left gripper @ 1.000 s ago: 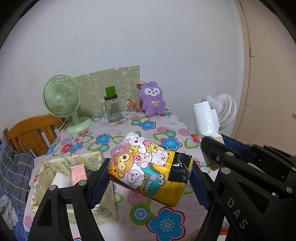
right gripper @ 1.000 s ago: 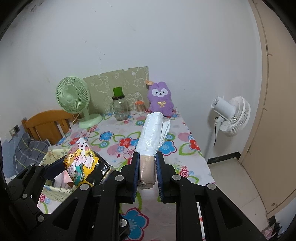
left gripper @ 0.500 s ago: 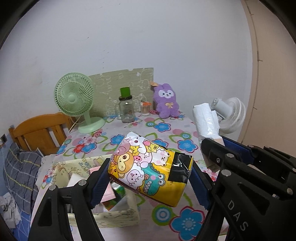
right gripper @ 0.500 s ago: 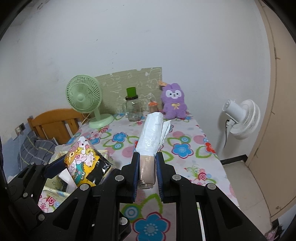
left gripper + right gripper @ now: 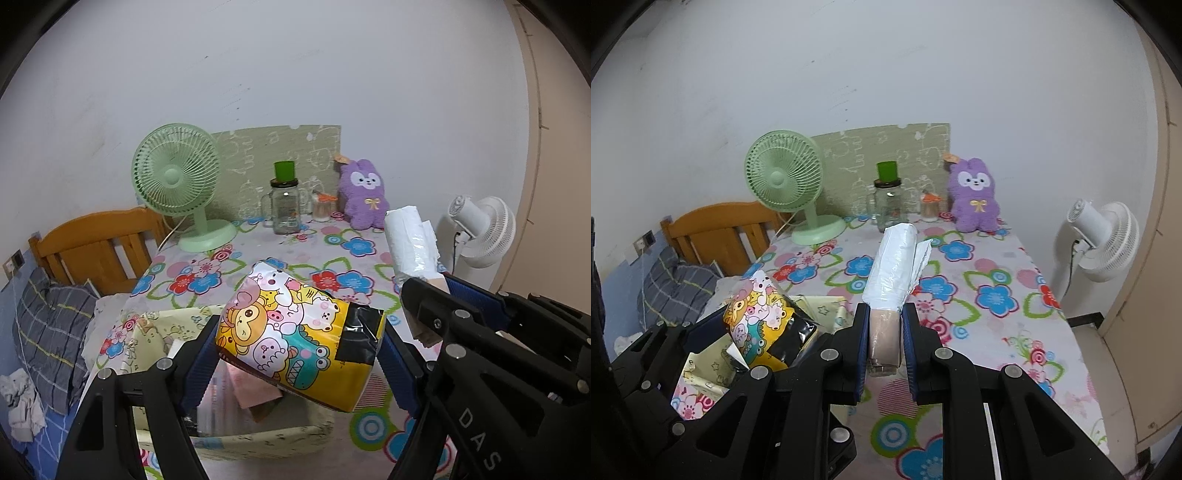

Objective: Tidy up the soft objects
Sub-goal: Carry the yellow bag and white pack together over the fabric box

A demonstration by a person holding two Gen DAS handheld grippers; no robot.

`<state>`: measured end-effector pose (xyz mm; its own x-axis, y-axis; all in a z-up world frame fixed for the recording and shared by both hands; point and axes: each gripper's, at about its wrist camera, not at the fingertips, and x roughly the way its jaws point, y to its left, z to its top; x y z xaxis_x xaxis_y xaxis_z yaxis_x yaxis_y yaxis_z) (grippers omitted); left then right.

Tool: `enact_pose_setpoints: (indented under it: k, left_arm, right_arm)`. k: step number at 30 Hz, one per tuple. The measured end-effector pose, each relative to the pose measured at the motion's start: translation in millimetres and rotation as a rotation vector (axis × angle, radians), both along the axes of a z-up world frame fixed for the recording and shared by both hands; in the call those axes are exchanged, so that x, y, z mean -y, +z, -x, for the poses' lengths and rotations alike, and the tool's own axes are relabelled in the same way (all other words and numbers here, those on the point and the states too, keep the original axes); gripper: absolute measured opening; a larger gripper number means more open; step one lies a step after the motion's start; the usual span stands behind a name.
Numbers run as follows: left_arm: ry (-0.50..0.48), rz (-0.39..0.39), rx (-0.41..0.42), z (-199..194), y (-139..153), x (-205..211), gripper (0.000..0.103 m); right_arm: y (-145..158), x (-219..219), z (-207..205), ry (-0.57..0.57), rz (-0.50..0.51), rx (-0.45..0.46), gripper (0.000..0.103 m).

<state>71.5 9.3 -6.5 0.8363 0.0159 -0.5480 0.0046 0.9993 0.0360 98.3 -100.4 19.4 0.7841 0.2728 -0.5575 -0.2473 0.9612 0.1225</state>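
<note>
The left claw is clamped on the cartoon-print packet, hanging over the fabric bin at 6 o'clock; it should lower before releasing. The right claw grips a plastic-wrapped roll above the counter.

The bench stands against the wall. At its back, from left to right, sit a desk fan, a jar, a small container and a plush toy — a board leans behind them. An open box rests on the near left part of the bench, with a packet above it between the left tool's fingers. A wrapped roll juts forward from the right tool. Left of the bench are a chair and a bed; right, on the floor, a standing fan.
</note>
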Motion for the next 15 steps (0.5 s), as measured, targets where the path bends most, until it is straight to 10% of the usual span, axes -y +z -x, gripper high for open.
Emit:
enact_pose_setpoints:
  k: [15]
  left_arm:
    - [0.065,-0.002,-0.054,-16.0,-22.7,-47.8,0.081]
  right_arm:
    - [-20.6,-50.6,-17.7,0.098,0.004,-0.045,0.02]
